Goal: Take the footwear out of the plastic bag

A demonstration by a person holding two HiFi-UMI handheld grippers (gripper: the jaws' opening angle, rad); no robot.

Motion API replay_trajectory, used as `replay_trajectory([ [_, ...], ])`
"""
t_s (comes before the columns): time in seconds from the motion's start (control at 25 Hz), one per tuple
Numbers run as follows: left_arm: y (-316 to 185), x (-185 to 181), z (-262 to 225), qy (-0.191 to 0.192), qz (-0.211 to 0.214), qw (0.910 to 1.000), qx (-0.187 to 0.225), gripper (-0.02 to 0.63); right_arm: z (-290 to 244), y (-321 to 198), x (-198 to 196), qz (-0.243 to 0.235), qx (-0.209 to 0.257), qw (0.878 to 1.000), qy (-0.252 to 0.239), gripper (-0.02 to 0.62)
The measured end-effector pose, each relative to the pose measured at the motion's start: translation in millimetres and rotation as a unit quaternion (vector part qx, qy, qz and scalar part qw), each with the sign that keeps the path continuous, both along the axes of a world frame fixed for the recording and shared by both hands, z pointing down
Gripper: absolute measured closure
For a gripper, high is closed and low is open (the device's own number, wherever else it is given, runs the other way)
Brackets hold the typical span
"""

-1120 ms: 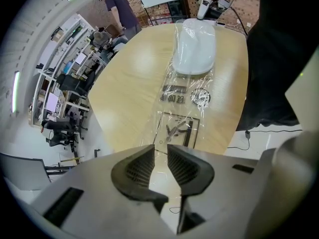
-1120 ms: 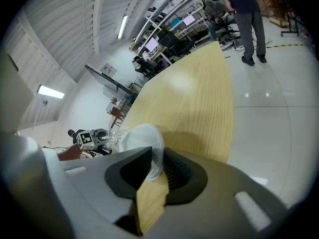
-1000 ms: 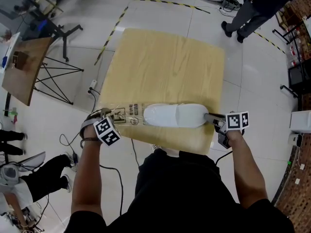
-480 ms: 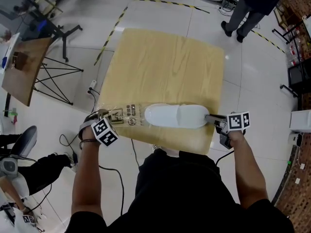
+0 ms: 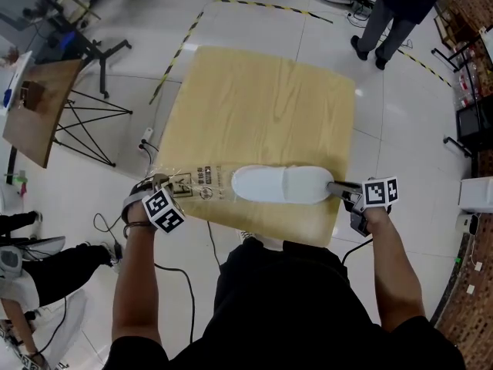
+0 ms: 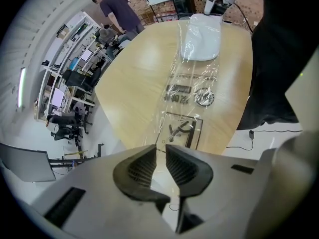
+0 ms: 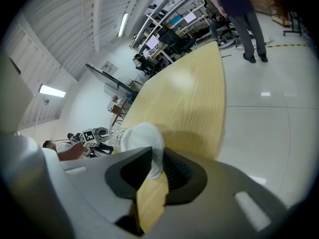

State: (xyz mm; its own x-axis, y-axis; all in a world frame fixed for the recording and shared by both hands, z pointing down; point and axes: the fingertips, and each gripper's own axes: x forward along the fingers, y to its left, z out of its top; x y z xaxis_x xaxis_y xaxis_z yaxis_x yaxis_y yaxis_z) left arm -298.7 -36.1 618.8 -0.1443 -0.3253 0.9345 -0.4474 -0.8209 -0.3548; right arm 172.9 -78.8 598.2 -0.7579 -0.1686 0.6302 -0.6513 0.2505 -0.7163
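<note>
A white slipper (image 5: 281,184) lies along the near edge of the wooden table (image 5: 262,106). The clear printed plastic bag (image 5: 196,183) stretches from its left end toward my left gripper (image 5: 158,182). In the left gripper view the bag (image 6: 187,91) still drapes over the near part of the slipper (image 6: 204,31). The left gripper (image 6: 160,156) has its jaws closing, a narrow gap shows, and the bag's thin end sits between the tips. My right gripper (image 5: 333,186) is shut on the slipper's right end, and white fabric (image 7: 142,138) shows pinched between its pads (image 7: 174,171).
A person (image 5: 400,6) stands on the tiled floor beyond the far right corner. Another person (image 5: 46,276) is low at the left, by a small wooden side table (image 5: 38,106) on a black stand. Cables trail on the floor under the table's left edge.
The slipper has slid a little to the right with the right gripper. The left gripper has shifted slightly left, off the table's corner. The person at the far right has walked further away.
</note>
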Motion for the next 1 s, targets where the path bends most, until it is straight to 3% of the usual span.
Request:
replay_trajectory([
  [0.76, -18.1, -46.0, -25.9, -0.033, -0.049, 0.9977, 0.034, 0.566, -4.3, -8.1, 15.6, -0.036, 0.001, 0.999, 0.016, 0.522],
  [1.0, -32.3, -50.7, -38.5, -0.008, -0.081, 0.9954, 0.050, 0.571, -3.6, -8.4, 18.7, -0.036, -0.003, 0.999, 0.016, 0.522],
])
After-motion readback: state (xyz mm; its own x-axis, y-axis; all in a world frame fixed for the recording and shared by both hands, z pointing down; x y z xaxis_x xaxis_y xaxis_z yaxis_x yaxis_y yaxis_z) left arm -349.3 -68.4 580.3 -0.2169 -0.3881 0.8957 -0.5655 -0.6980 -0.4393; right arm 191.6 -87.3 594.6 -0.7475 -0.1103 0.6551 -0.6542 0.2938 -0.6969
